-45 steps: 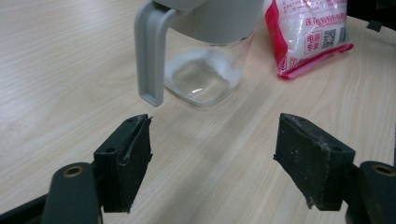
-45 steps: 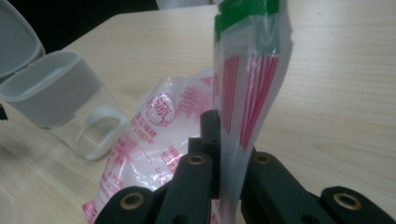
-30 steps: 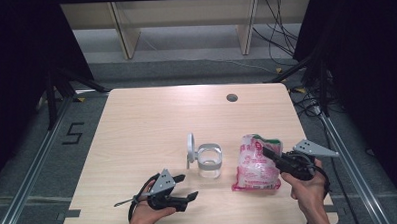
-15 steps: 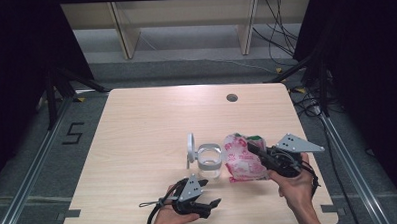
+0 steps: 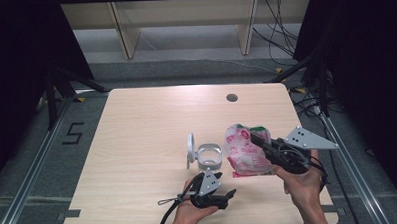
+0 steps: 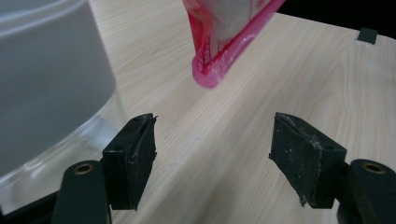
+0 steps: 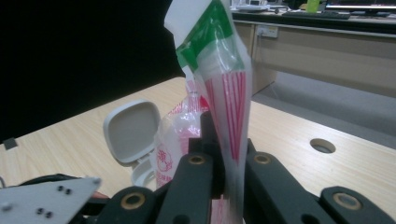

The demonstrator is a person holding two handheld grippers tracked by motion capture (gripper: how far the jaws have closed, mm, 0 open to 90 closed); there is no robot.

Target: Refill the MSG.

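High view: the right hand-held gripper pinches a red-and-white snack bag, lifted clear of the desk beside the open clear jar. Nearby, the left hand-held gripper has its jaws spread, just been closing, with nothing between them.

Light wood table, round hole near far edge; clear container with open white lid standing near front-centre.
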